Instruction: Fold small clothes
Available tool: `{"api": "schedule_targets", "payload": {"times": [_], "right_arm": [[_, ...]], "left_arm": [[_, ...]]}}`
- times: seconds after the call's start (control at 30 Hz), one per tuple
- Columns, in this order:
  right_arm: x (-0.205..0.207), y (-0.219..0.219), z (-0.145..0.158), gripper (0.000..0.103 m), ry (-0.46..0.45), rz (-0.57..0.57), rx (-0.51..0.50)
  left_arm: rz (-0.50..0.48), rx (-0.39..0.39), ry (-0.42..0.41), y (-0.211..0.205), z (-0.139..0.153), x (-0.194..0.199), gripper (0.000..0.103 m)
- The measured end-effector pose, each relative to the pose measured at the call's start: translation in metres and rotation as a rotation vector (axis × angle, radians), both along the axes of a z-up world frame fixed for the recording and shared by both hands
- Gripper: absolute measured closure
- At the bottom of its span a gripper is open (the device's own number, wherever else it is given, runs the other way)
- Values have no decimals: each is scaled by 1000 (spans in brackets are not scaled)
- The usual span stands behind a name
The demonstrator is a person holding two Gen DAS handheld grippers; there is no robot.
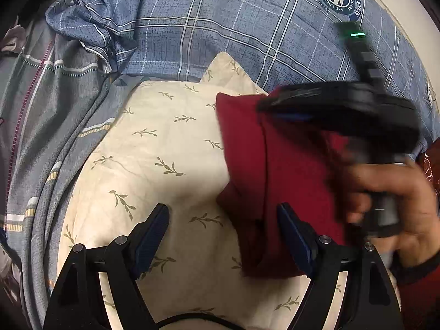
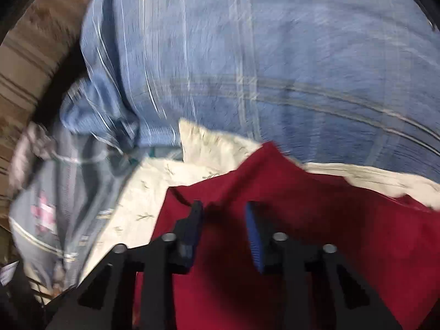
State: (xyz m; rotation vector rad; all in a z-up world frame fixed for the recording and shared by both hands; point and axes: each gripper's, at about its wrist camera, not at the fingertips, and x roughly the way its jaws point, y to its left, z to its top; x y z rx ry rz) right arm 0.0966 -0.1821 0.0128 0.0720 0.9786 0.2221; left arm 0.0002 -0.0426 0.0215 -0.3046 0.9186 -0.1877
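A dark red garment (image 1: 291, 170) (image 2: 316, 209) lies partly folded on a cream cloth with a leaf print (image 1: 165, 151) (image 2: 137, 200). My left gripper (image 1: 224, 216) is open and wide; the garment's left edge runs between its fingers, with its right finger (image 1: 291, 228) over the red fabric. My right gripper (image 2: 223, 211) hovers over the garment with a narrow gap between its blue pads and nothing pinched there; that view is blurred. In the left wrist view the right gripper (image 1: 269, 104) shows as a dark blur above the garment's far edge, held by a hand (image 1: 398, 206).
Blue plaid bedding (image 1: 220, 27) (image 2: 275, 68) fills the far side, bunched up at the left. A grey striped cloth (image 1: 41, 110) (image 2: 55, 192) lies crumpled along the left. A red sleeve (image 1: 420, 288) sits at the lower right.
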Motion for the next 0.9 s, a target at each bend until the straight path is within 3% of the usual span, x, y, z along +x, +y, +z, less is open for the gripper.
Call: {"api": "schedule_targets", "payload": {"times": [0.1,0.27,0.37,0.43,0.57,0.7,0.77,0.8,0.83,0.9], "right_arm": [[13,11,-25,74,55,-13,-31],[-2,3,-8,69,46,-11,12],[-12,7,5,46,35,4,11],[-14,13,8,26,28,15,23],[-7,33,0,25,60,26,-22],[-4,53,-23,21,89,45,-150],[-4,59,-29,25,54,64,-218],[-5,56,-28,36,48,60,-218],[-6,51,-25,54,42,51,-204],[-8,37,-15,77,36,57,-133]], "left_arm": [[-2,-2,-2,0,-1,0,22],[-1,3,-9,-2,-2,-1,22],[3,-5,-7,-1,-1,-2,22],[3,-6,-6,-1,-1,-3,22],[3,-1,-5,-2,-1,-3,22],[-2,-1,-2,-2,-1,-4,22],[-17,-8,-7,0,2,-5,22],[-21,-14,-15,2,3,-6,22],[-27,-25,-29,4,5,-6,22],[-37,-41,-54,7,9,-7,22]]}}
